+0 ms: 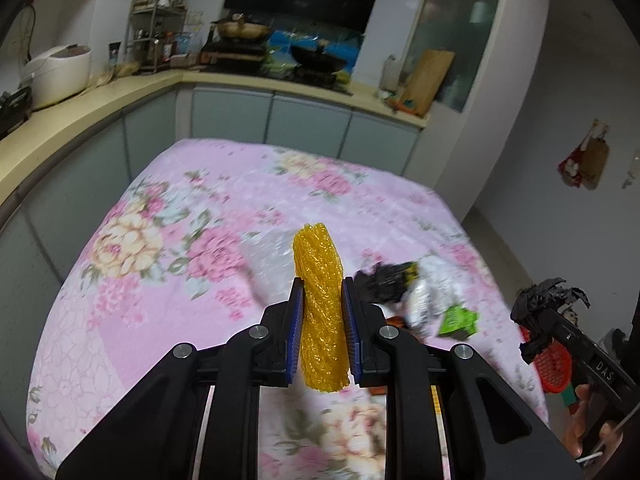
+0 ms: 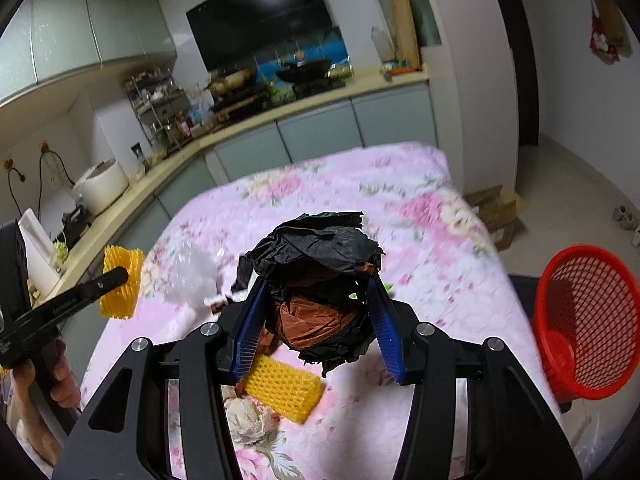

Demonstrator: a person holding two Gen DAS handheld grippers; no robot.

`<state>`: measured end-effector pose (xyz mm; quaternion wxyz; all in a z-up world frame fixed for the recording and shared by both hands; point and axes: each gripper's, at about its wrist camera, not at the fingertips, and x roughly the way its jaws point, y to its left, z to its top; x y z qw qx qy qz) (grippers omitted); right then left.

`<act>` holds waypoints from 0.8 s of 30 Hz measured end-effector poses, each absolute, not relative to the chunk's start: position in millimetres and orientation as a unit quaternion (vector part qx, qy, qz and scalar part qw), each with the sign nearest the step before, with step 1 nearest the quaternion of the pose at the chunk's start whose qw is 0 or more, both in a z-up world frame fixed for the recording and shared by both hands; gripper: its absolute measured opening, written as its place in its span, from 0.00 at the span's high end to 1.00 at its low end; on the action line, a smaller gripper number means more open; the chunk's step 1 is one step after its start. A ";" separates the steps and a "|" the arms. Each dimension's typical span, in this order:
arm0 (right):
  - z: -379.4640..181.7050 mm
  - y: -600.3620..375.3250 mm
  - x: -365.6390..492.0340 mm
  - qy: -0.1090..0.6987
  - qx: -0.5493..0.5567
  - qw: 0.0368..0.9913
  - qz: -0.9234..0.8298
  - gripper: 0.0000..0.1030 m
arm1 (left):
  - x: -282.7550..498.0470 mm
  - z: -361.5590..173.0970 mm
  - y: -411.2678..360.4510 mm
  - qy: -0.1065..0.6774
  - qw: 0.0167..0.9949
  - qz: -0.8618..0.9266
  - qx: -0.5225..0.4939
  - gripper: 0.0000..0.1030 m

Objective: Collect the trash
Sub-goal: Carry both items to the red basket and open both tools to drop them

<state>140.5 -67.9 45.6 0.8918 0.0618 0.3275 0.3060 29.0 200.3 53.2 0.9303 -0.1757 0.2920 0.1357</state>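
Note:
My left gripper (image 1: 321, 292) is shut on a yellow foam net sleeve (image 1: 318, 280) and holds it above the table; the sleeve also shows in the right wrist view (image 2: 120, 284). My right gripper (image 2: 316, 300) is shut on a crumpled black and brown plastic bag (image 2: 320, 276), lifted off the table; the bag also shows at the right edge of the left wrist view (image 1: 540, 312). A second yellow foam net (image 2: 284, 386) lies on the table under the right gripper. A red mesh basket (image 2: 584, 320) stands to the right of the table.
The table has a pink floral cloth (image 1: 180, 240). On it lie a clear plastic bag (image 2: 188, 272), a black wrapper (image 1: 384, 280), a green wrapper (image 1: 456, 318) and a crumpled tissue (image 2: 248, 420). A kitchen counter (image 1: 80, 116) runs behind and to the left. Cardboard boxes (image 2: 496, 212) sit on the floor.

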 end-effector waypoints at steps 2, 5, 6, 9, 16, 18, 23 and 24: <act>55.1 -74.6 138.8 0.312 0.065 0.899 0.302 0.53 | 32.3 60.8 191.2 0.281 0.937 0.122 -0.166 0.83; 65.5 -86.2 138.0 0.292 0.068 0.908 0.295 0.53 | 41.1 69.1 176.9 0.270 0.945 0.099 -0.154 0.83; 68.8 -91.0 137.4 0.286 0.069 0.910 0.291 0.53 | 45.0 71.7 171.4 0.267 0.947 0.088 -0.152 0.83; 76.4 -107.6 138.3 0.271 0.075 0.919 0.276 0.52 | 60.1 77.9 151.1 0.263 0.953 0.056 -0.140 0.83; 81.4 -159.3 141.6 0.253 0.095 0.938 0.216 0.52 | 107.1 80.6 85.9 0.276 0.954 -0.031 -0.112 0.82; 81.3 -171.7 142.3 0.251 0.099 0.942 0.199 0.52 | 120.4 79.2 67.1 0.283 0.952 -0.056 -0.105 0.82; 75.7 -208.1 146.5 0.254 0.111 0.950 0.142 0.52 | 150.4 71.2 14.4 0.302 0.942 -0.122 -0.085 0.82; 75.2 -212.9 147.1 0.254 0.114 0.951 0.133 0.52 | 155.5 69.0 5.0 0.305 0.939 -0.133 -0.083 0.82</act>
